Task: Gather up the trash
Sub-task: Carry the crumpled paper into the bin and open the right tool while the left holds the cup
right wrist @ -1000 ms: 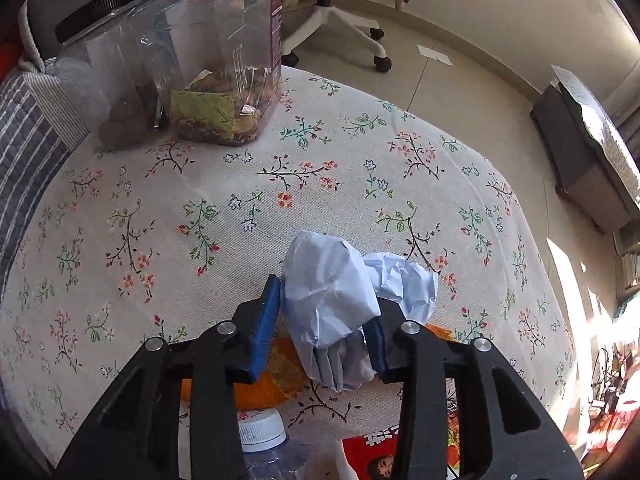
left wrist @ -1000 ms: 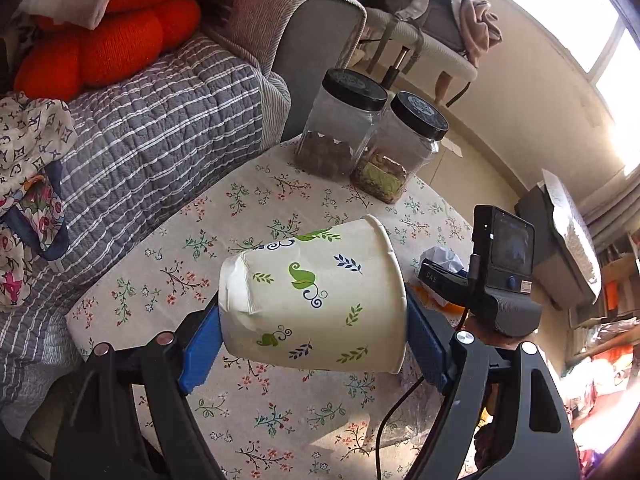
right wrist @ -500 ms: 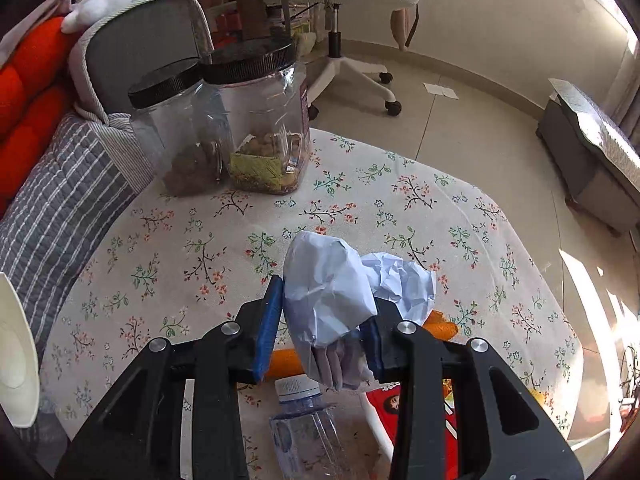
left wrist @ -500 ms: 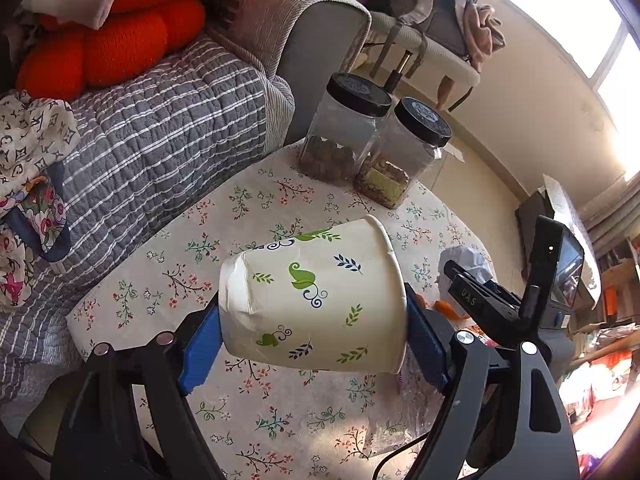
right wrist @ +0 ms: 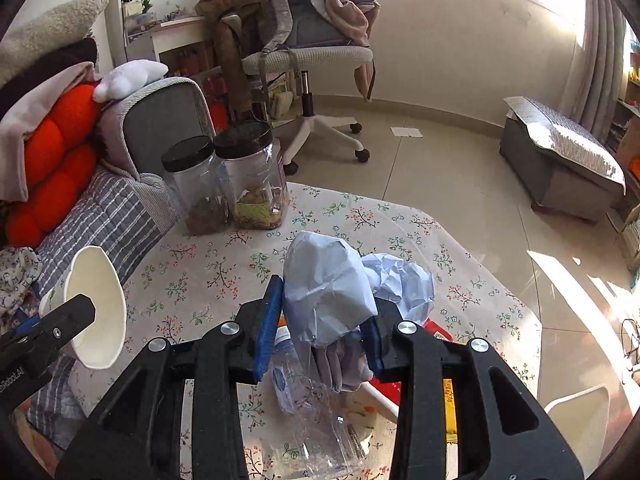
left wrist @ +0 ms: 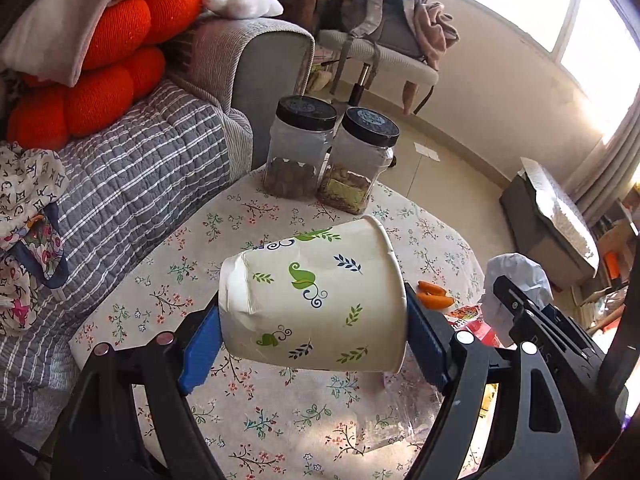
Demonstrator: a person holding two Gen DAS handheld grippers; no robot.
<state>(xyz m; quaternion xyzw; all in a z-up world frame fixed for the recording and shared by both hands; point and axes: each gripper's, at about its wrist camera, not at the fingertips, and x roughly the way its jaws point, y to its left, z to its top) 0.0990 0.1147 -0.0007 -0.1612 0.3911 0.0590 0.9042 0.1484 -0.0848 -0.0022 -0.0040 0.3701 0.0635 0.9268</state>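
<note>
right tongs clamped on crumpled pale-blue paper wad, now lifted clear above floral-cloth table | left tongs clamped on dented printed paper cup, sideways over table, slightly higher | crushed clear bottle below wad

Left wrist view: sits just behind the left gripper, looking down at a slant along its fingers across the floral counter toward the sofa and window.
Right wrist view: rides behind the right gripper, higher above the counter, tilted down, facing the office chair and far wall.
Nearness: both close; the fingers fill each lower frame.
Shared: two black-lidded jars, the counter, the sofa arm; each view catches the other gripper at its edge.
</note>
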